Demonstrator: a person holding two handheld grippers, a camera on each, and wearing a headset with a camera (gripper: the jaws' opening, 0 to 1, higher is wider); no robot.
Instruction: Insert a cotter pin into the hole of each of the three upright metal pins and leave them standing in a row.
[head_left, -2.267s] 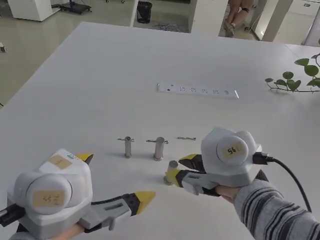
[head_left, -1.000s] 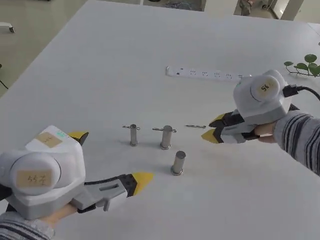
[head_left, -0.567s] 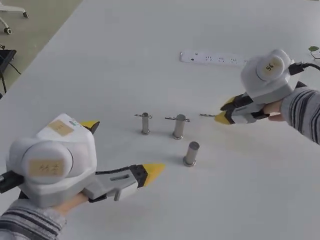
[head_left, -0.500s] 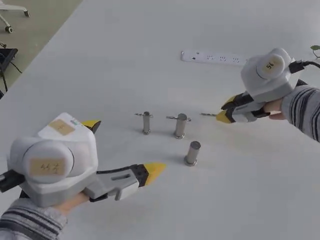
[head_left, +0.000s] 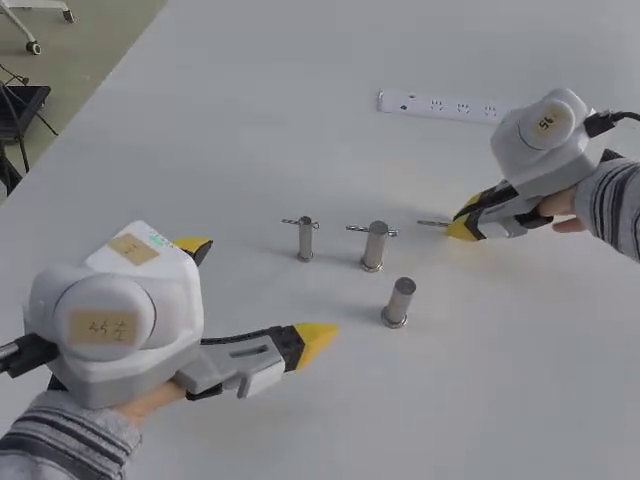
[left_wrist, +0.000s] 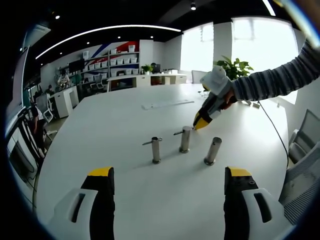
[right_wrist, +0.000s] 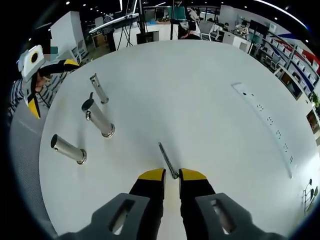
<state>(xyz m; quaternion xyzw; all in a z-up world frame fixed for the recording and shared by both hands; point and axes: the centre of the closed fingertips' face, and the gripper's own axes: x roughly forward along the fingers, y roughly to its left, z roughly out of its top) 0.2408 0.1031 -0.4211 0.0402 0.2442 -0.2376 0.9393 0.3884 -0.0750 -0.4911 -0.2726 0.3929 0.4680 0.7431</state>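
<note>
**Head view.** Left tool (head_left: 256, 290): jaws wide, empty, held over the worktop's (head_left: 200, 120) near edge, likely waiting to steady a pin. Right tool (head_left: 462, 229): low at the loose cotter pin (head_left: 432, 223), just right of the row. Left pin (head_left: 305, 238) and middle pin (head_left: 374, 245): upright, cotters fitted. Bare pin (head_left: 399, 300): upright, nearer, out of row. Power strip (head_left: 440, 105): far side, clear.

**Left gripper view.** Nothing stands between the jaws and the three pins.

**Right gripper view.** Jaws narrow, astride the cotter pin's near end; whether they pinch it cannot be told. The way to the bare pin is open.
</note>
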